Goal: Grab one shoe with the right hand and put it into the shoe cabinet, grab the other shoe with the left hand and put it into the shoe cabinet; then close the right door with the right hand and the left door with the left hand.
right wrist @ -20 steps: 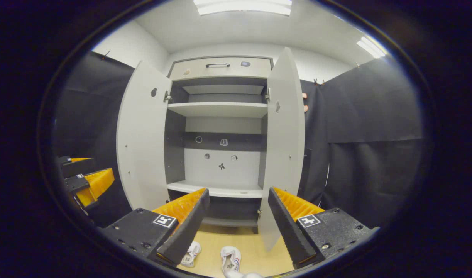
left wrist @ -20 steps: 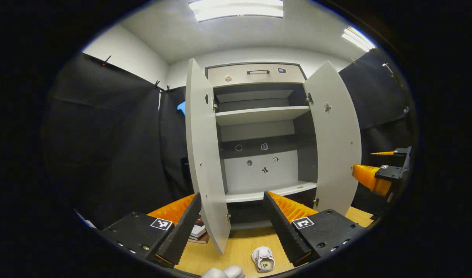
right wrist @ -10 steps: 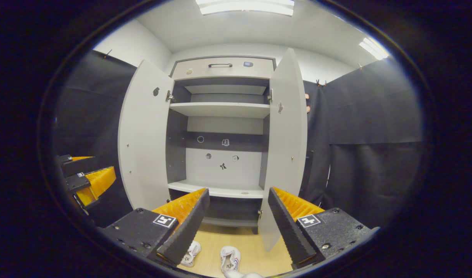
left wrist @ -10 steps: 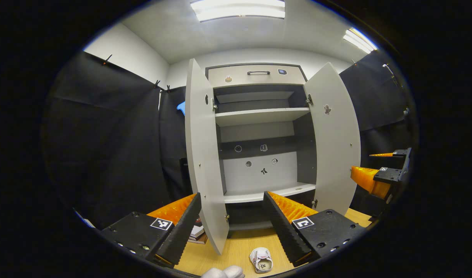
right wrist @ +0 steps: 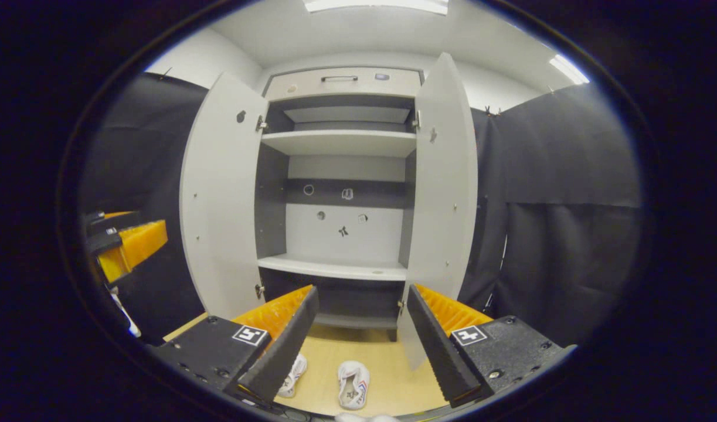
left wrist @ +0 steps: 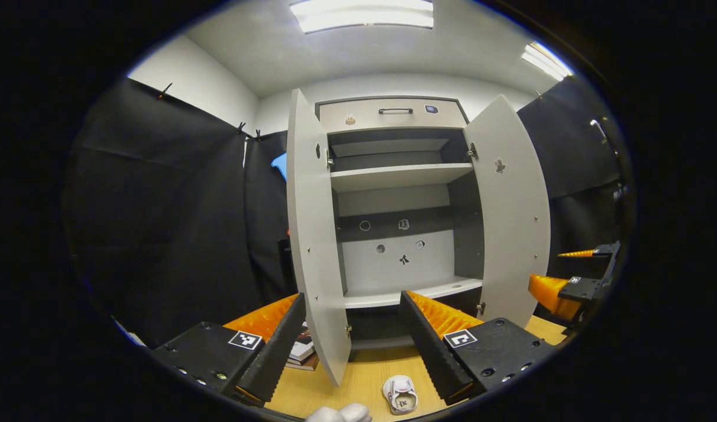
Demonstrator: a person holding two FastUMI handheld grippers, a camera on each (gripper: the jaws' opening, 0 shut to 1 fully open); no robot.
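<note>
Both shoes lie on the wooden floor (right wrist: 387, 375) in front of the open shoe cabinet (right wrist: 340, 176), below and between the fingers of the right claw (right wrist: 358, 334). In the right gripper view one shoe (right wrist: 353, 384) sits clear in the gap between the fingers, its long axis running toward the cabinet. The other shoe (right wrist: 292, 375) lies just to its left, tilted a little and partly hidden behind the left finger. The right claw stands wide apart and holds nothing.

In the left gripper view a shoe (left wrist: 400, 394) lies on the floor below the left claw (left wrist: 352, 337), close beside the inner edge of its right-hand finger, long axis again roughly toward the cabinet. A bit of white (left wrist: 339, 413) shows at the bottom edge — what it is I cannot tell. The left claw is also spread apart and empty.

Both cabinet doors hang open: the left door (left wrist: 311, 234) and the right door (left wrist: 513, 217) swing outward, and the shelves (left wrist: 399, 174) inside are bare. A stack of books (left wrist: 302, 351) rests on the floor by the left door. Each claw also appears at the edge of the other's view — the right one (left wrist: 563, 275) at the far right, the left one (right wrist: 123, 240) at the far left.
</note>
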